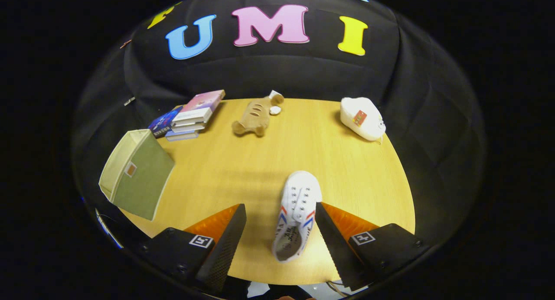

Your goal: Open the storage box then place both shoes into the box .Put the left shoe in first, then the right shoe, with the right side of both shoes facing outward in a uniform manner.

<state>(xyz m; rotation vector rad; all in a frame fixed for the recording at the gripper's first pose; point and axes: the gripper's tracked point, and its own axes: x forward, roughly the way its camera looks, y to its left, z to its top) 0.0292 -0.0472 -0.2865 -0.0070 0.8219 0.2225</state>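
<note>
A white shoe with red and blue side stripes lies on the wooden table, toe pointing away, heel opening toward me. My gripper is open above it; the shoe lies between the two fingers, close to the right finger and well apart from the left finger. Neither finger presses on it. A pale green fabric storage box stands at the table's left edge, beyond and left of the left finger; from here I see its flat front panel and one side.
A stack of books lies at the far left of the table behind the box. A tan plush toy lies at the far middle. A white plush toy sits at the far right corner.
</note>
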